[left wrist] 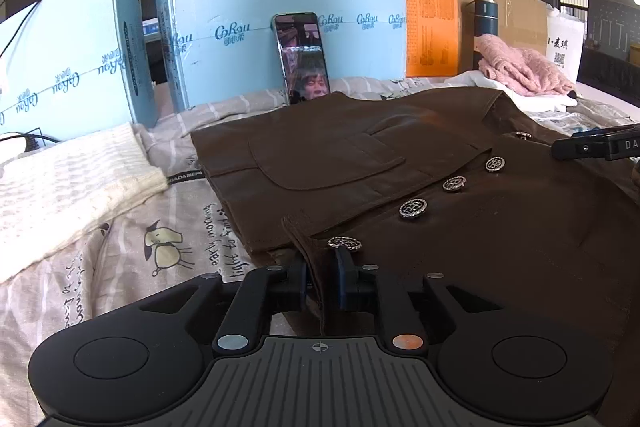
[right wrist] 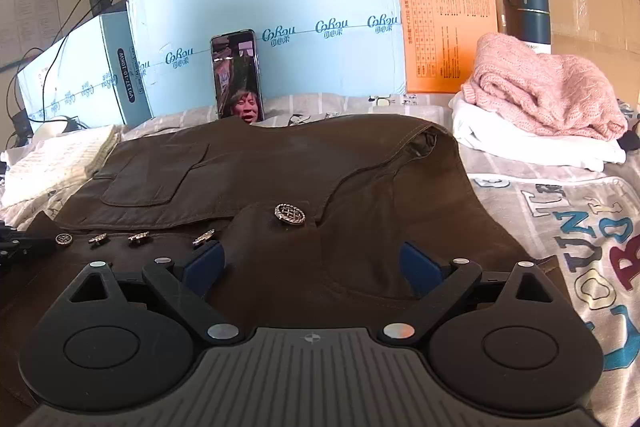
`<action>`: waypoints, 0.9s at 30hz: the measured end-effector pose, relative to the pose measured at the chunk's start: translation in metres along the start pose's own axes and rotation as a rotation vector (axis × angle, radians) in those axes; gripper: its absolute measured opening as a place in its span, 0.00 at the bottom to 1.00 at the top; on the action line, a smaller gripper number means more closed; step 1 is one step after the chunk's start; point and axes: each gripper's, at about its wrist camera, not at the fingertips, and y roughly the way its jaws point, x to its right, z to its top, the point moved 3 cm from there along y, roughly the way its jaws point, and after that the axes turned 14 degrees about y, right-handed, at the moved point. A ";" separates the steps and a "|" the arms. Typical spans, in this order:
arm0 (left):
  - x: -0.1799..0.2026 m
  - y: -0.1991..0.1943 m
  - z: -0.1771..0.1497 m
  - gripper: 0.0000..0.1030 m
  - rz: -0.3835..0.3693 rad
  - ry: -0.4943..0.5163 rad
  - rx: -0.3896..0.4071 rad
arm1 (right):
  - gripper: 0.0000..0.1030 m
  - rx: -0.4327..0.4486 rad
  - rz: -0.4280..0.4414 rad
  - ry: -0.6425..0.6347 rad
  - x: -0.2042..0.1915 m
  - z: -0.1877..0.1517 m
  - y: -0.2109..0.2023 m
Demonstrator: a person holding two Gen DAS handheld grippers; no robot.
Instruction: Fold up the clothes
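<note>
A brown vest (left wrist: 400, 163) lies spread across the middle of both views on a printed bedsheet (left wrist: 132, 259), its patch pocket (left wrist: 324, 155) facing up and a row of metal buttons (left wrist: 413, 207) running along the front edge.

In the left wrist view, the left hand-held gripper (left wrist: 321, 277) sits at lower centre, its two fingers pinched tight on a raised fold of the vest's hem edge, just below the nearest button.

In the right wrist view, the right hand-held gripper (right wrist: 312, 267) is at lower centre with its blue-padded fingers spread wide apart over the vest, holding nothing; whether the pads touch the cloth is hard to tell.

A cream knit garment (left wrist: 68, 183) lies at the left of the left wrist view, touching the vest's corner or just beside it. At upper right of the right wrist view, a pink sweater (right wrist: 548, 95) rests on folded white cloth (right wrist: 532, 143), with a dark bottle (right wrist: 530, 19) behind. A phone (right wrist: 237, 75) leans upright against a light blue box (right wrist: 304, 27), beside an orange box (right wrist: 444, 23).
</note>
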 end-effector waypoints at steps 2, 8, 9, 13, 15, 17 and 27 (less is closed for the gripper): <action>-0.002 -0.004 0.000 0.44 0.028 -0.004 0.007 | 0.92 0.022 -0.006 -0.006 0.003 0.002 -0.006; -0.003 -0.029 0.008 0.74 0.061 -0.002 0.081 | 0.94 0.120 -0.012 -0.082 0.008 0.000 -0.037; -0.001 -0.033 0.009 0.75 0.054 0.003 0.096 | 0.95 0.131 -0.014 -0.100 0.009 -0.001 -0.043; 0.016 -0.051 0.014 0.85 -0.024 0.053 0.162 | 0.97 0.145 -0.034 -0.179 0.013 -0.012 -0.062; 0.029 -0.058 0.015 0.86 -0.082 0.100 0.193 | 0.97 0.130 -0.045 -0.212 0.017 -0.019 -0.068; 0.045 -0.065 0.015 0.87 -0.136 0.158 0.219 | 0.97 0.092 -0.056 -0.233 0.022 -0.027 -0.072; 0.102 -0.087 0.003 0.88 -0.268 0.353 0.238 | 0.98 0.024 0.042 -0.311 0.019 -0.059 -0.104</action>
